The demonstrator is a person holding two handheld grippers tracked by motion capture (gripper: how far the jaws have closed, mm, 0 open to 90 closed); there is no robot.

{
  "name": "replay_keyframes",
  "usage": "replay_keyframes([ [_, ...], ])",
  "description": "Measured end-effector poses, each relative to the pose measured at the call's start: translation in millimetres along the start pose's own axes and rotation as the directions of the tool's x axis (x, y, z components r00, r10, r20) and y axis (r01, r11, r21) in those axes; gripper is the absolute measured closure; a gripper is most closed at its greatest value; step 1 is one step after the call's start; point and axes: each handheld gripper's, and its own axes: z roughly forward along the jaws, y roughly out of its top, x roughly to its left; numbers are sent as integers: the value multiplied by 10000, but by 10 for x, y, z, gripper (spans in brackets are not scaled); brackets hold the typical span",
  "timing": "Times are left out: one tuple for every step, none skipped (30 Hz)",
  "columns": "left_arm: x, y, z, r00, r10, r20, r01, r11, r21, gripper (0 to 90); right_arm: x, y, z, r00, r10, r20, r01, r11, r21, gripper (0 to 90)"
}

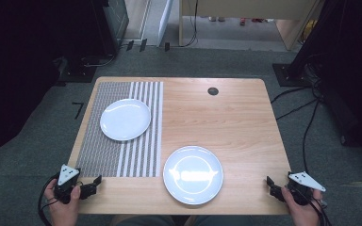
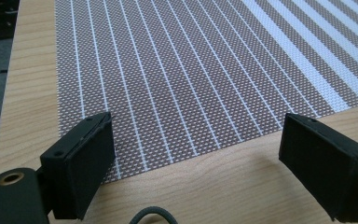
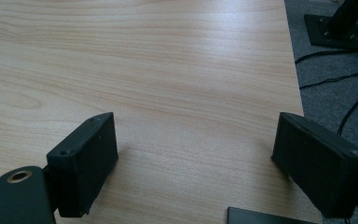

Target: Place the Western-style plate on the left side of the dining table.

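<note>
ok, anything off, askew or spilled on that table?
Nothing spilled or damaged. One round white plate sits on the striped woven placemat; the other round white plate lies on bare wooden table, off the mat. Left gripper and right gripper are open, empty.

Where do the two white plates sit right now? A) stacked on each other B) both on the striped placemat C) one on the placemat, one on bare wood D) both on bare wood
C: in the high view the far plate lies on the striped placemat, while the near plate rests on the bare wood of the table, just right of the mat's edge, apart from the other plate.
</note>
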Motion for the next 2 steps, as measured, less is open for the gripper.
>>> replay_keyframes([
  [8, -1, -2, 10000, -58, 51, 58, 10000, -30, 105, 0, 0, 0, 10000, -2, 0, 2, 10000, 1, 136],
  [15, -2, -5, 9998, -153, 107, 154, 9999, -62, 105, 0, 0, 0, 10000, -3, -3, 3, 10000, 1, 135],
])
